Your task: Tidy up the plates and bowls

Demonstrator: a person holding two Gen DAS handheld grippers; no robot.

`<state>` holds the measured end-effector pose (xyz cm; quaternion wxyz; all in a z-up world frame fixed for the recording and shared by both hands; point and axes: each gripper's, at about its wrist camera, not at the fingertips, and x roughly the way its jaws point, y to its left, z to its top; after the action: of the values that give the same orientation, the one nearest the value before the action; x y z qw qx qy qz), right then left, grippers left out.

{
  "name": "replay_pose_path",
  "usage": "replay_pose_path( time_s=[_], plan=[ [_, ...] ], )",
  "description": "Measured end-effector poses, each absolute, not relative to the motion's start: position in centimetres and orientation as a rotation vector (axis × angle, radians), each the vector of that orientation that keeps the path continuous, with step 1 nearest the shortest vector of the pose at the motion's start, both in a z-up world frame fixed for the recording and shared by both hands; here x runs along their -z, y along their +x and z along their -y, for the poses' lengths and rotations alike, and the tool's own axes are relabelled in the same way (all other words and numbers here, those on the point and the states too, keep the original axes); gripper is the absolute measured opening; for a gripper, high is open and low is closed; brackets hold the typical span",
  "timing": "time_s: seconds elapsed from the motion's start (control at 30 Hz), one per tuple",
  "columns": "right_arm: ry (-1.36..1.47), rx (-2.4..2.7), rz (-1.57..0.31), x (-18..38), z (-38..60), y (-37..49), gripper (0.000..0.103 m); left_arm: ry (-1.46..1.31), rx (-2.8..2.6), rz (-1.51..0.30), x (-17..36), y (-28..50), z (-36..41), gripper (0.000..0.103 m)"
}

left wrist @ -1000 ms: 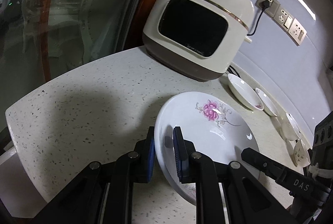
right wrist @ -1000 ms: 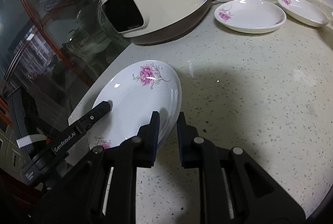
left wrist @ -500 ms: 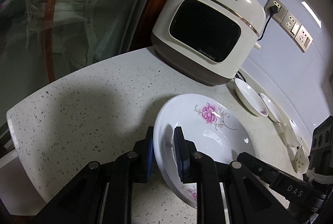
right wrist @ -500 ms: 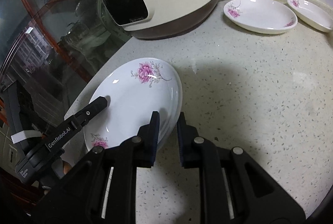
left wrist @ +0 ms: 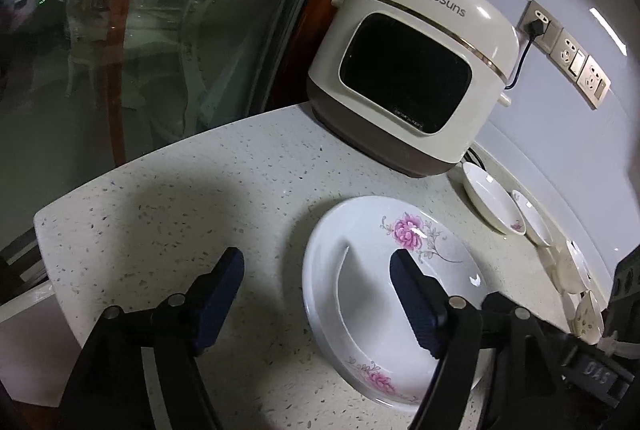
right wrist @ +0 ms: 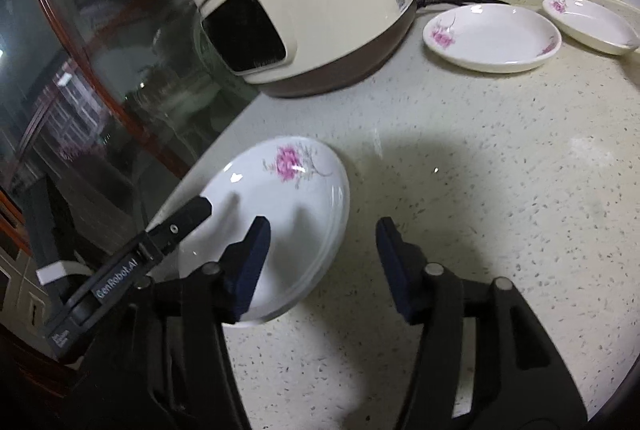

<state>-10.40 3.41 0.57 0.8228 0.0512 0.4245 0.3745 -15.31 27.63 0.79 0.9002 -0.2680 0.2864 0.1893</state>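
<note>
A large white plate (left wrist: 384, 262) with pink flowers lies on the speckled countertop (left wrist: 180, 210), close to its left edge. My left gripper (left wrist: 318, 290) straddles the plate's left rim; its jaws are opening and the pads stand clear of the rim. In the right wrist view the same plate (right wrist: 280, 206) has its right rim between the jaws of my right gripper (right wrist: 322, 262), which are also opening and no longer press on it. One of the left gripper's fingers (right wrist: 188, 218) reaches over the plate's far side.
A cream rice cooker (left wrist: 412, 70) stands behind the plate, plugged into wall sockets (left wrist: 572, 62). A medium flowered dish (right wrist: 492, 38) and a smaller dish (right wrist: 592, 26) sit right of it, with more small dishes (left wrist: 572, 266) along the wall. A glass cabinet door (left wrist: 140, 50) borders the counter's left.
Both grippers were shut on opposite rims of the large plate; now both have spread their jaws and released it. The plate lies on the counter.
</note>
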Motion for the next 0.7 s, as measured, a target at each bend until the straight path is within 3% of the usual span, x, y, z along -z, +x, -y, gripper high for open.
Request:
replay_pose_path(
  time_s=[0.13,0.4,0.57,0.7],
  plan=[
    [0.129,-0.798,-0.906,-0.7,-3.2,-10.4,0.061,-0.55,-0.394,-0.605,-0.8,-15.1,-27.2,0.076],
    [0.107,-0.827,-0.844,-1.3,-3.0,-11.0,0.077,-0.504,-0.432,-0.583,-1.7,-15.9,-26.3,0.078],
    [0.093,-0.852,-0.754,-2.2,-2.4,-11.9,0.088,-0.429,-0.477,-0.501,-3.6,-17.1,-24.7,0.083],
    [0.118,-0.853,-0.736,-2.5,-1.7,-12.0,0.089,-0.361,-0.464,-0.42,-5.5,-17.9,-22.6,0.085]
  ],
)
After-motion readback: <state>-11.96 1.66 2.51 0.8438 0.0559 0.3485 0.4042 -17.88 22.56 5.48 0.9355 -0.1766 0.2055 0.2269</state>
